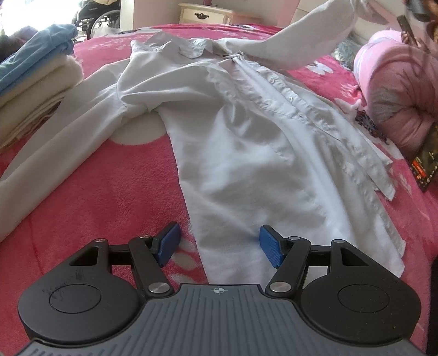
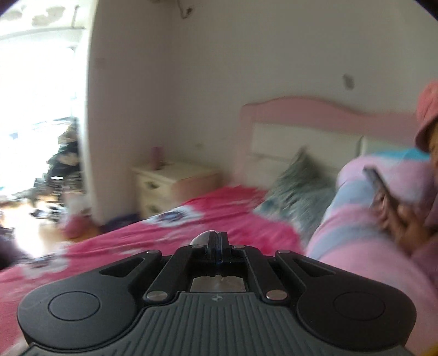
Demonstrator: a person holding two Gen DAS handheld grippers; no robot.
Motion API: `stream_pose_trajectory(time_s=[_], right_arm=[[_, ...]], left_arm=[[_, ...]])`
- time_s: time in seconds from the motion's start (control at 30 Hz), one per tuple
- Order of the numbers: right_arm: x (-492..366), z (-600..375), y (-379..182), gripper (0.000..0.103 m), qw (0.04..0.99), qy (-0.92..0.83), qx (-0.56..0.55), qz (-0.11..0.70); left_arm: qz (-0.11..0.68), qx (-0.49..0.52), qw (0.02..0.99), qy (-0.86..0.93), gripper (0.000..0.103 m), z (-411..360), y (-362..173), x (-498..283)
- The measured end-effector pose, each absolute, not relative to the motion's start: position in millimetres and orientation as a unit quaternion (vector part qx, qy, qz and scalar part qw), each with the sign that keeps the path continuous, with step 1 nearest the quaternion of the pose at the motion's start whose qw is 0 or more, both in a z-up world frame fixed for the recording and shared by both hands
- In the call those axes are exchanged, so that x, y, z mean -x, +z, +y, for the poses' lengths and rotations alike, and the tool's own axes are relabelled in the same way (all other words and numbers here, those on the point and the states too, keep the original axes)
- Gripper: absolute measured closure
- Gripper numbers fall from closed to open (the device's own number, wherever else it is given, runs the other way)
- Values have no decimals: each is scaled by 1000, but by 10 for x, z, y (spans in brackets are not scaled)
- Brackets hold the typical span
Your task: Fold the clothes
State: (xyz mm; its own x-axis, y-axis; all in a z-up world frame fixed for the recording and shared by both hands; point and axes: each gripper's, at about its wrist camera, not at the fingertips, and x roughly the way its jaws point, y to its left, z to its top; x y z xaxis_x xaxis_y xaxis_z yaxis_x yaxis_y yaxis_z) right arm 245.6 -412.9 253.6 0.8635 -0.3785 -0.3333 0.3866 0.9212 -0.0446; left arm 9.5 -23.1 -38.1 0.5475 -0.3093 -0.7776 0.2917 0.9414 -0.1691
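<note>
Across the pink bedspread (image 1: 90, 191), white shirt (image 1: 246, 142) spread flat, collar at the far end, hem nearest the left gripper (image 1: 219, 245). One sleeve trailing off the shirt's left side over bare bedspread; other sleeve (image 1: 309, 35) lifted off the shirt's far right corner, up out of frame. Left of the shirt, folded stack (image 1: 35, 79), well apart. Right of the shirt, person in pink (image 1: 399, 90) lying close to its button edge, phone (image 2: 383, 189) in hand. Beyond the collar, nightstand (image 1: 205, 13). Left gripper tilted down over the hem, jaws wide, blue pads (image 1: 269, 245) straddling the hem's left edge, pressing nothing. Right gripper (image 2: 217, 241) aimed near level towards the headboard (image 2: 314, 112), jaws fully closed, pale fabric scrap showing at the tips. No readable writing.
</note>
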Motion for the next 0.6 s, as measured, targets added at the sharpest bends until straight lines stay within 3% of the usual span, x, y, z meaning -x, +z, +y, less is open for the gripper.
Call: stream_pose_trajectory(time_s=[0.17,0.23,0.27,0.3,0.47,0.6], right_arm=[[-3093,-4297,2233,101,941,-276,15,196],[-3339,-4341,2016,85,918,-303,55,249],[-3435,-4353,1920,63,906,-316,73,273],[-3482,-4355,1844,48,896,-329,85,285],[-3347,-4398,1754,45,908,-316,57,270],[-2787,-4264,2024,45,956,-185,-29,225]], left_arm=[[448,11,877,-175,38,-226,-387,-116],[450,11,875,-178,37,-225,-392,-129],[451,12,875,-178,37,-227,-391,-136],[452,13,874,-178,37,-230,-391,-145],[455,21,872,-179,36,-227,-391,-173],[452,28,873,-180,36,-209,-382,-167]])
